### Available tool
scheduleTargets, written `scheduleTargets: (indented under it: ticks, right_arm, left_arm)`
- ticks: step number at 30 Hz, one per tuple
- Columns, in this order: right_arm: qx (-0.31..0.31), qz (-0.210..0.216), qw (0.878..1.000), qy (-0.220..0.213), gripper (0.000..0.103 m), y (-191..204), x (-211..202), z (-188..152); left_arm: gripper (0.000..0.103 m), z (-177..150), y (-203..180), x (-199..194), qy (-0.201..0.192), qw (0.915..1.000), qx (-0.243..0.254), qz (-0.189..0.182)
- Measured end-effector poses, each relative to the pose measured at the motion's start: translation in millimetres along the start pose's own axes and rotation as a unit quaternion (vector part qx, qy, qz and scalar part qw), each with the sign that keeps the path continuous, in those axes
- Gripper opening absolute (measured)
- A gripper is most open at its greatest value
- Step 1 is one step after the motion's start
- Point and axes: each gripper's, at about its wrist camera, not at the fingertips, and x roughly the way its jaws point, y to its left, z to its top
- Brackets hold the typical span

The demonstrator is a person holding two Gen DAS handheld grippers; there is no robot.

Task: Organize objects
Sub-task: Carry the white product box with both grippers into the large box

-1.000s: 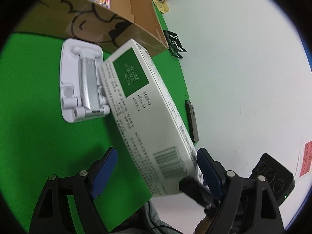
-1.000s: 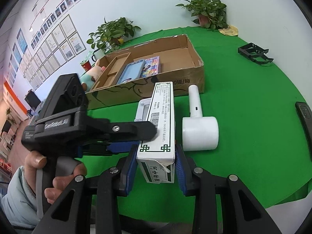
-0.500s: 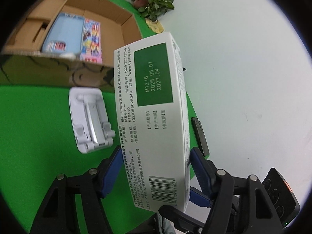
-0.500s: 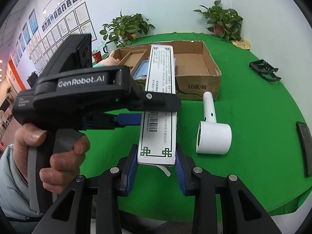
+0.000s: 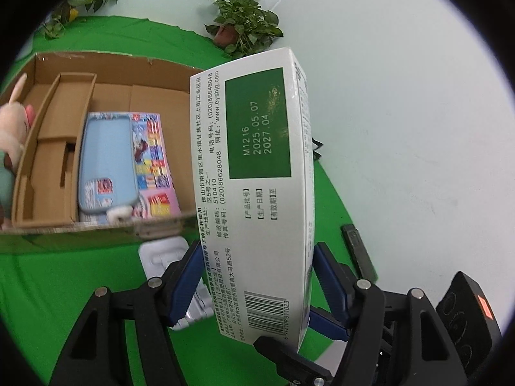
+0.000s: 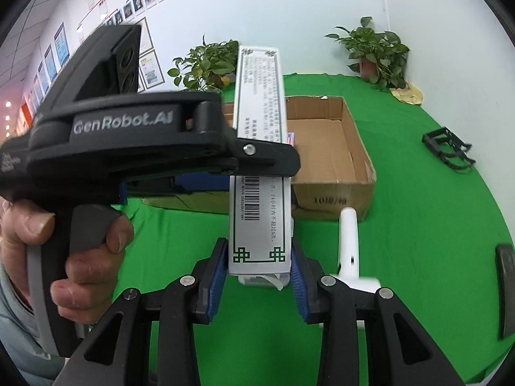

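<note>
A long white medicine box [image 5: 257, 167] with a green date panel hangs in the air, tilted up toward the cardboard box [image 5: 96, 225]. My left gripper [image 5: 257, 276] is shut on its near end, blue pads pressed on both wide faces. In the right wrist view the same medicine box [image 6: 260, 225] runs away from me between the fingers of my right gripper [image 6: 259, 270]. Its jaws are opening and a thin gap shows at the left pad [image 6: 217, 273]. A hand [image 6: 64, 257] holds the left gripper's black handle beside it.
The cardboard box [image 6: 338, 189] holds a blue pencil case [image 5: 106, 160], a colourful booklet [image 5: 154, 167] and a plush toy [image 5: 9, 128]. On the green cloth lie a white phone stand [image 5: 164, 254], a white handled tool [image 6: 349, 241], a black remote [image 5: 359, 251] and a black folding rack [image 6: 447, 148].
The medicine box rose off the cloth and tipped up toward the cardboard box. My left jaws, wide apart a second ago, closed on it; the right pads have eased off its sides.
</note>
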Motion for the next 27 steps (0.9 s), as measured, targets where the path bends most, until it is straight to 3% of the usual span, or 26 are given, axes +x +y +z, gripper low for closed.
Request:
scheduleTargets:
  ticks: [9, 11, 19, 27]
  right_arm:
    - [-0.01, 0.0, 1.0, -0.013, 0.044, -16.0, 31.1, 54.3]
    - [-0.008, 0.003, 1.0, -0.01, 0.038, -23.4, 40.7, 64.7]
    - [0.031, 0.032, 0.999, 0.015, 0.036, -60.9, 86.9, 100.4]
    - [0.052, 0.051, 0.995, 0.065, 0.036, -83.7, 138.0, 115.9]
  left_arm:
    - [0.067, 50.6, -1.3, 25.6, 0.029, 0.9987, -0.01, 0.041]
    - [0.067, 63.5, 2.1, 39.9, 0.035, 0.9976, -0.019, 0.056]
    - [0.068, 104.2, 19.8, 78.0, 0.069, 0.9937, -0.06, 0.064]
    - [0.068, 122.5, 41.1, 112.5, 0.102, 0.987, -0.085, 0.091]
